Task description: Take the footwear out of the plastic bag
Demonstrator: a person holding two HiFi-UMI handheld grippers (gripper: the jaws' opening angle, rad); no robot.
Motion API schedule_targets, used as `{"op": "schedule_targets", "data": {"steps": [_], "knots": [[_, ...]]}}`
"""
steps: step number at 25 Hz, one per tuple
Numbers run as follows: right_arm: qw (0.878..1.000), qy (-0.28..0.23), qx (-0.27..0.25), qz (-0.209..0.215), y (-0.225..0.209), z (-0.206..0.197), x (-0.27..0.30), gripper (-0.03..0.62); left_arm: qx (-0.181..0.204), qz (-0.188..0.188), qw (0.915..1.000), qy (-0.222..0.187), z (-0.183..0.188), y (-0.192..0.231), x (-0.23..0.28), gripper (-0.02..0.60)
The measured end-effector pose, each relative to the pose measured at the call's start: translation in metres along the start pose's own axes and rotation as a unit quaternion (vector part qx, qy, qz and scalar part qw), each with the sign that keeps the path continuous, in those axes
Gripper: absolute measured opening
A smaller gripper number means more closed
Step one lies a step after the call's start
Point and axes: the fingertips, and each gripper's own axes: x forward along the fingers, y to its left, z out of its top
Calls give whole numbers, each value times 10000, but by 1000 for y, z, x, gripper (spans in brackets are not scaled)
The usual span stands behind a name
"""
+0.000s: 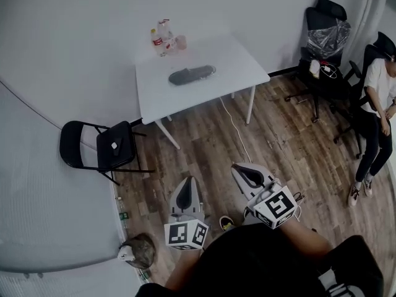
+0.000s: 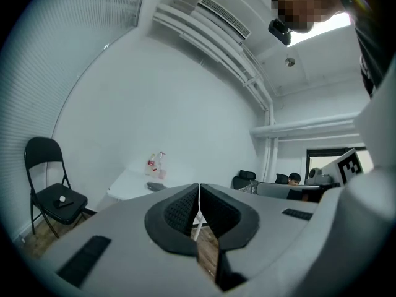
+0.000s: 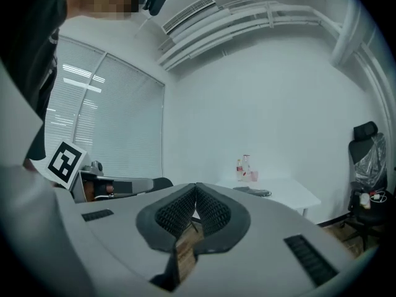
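Left gripper (image 1: 187, 183), right gripper (image 1: 240, 169): closed, seemingly empty.

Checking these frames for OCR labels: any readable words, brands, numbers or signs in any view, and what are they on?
No text can be read in any view.
Red bottle label: too small to read.
Marker cubes: black-and-white square patterns only, no letters or digits.
Clothing print, white on dark fabric: cut off at the frame edge, unreadable.

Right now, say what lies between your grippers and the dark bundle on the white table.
Head view: wooden floor crossed by a white cable, then bare table top before the dark bundle.
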Motion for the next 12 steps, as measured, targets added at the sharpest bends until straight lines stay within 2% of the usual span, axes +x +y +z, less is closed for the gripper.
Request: {"op": "schedule_targets", "data": {"steps": [4,12], "knots": [[10000,-37,-14,-13,2,-4,13,20,91,15,9999,-130,6,23,-2,26],[9999,-81,-7,-150,-10,-7,29,20,0,-1,10000,-99,5,48,1,26]]}}
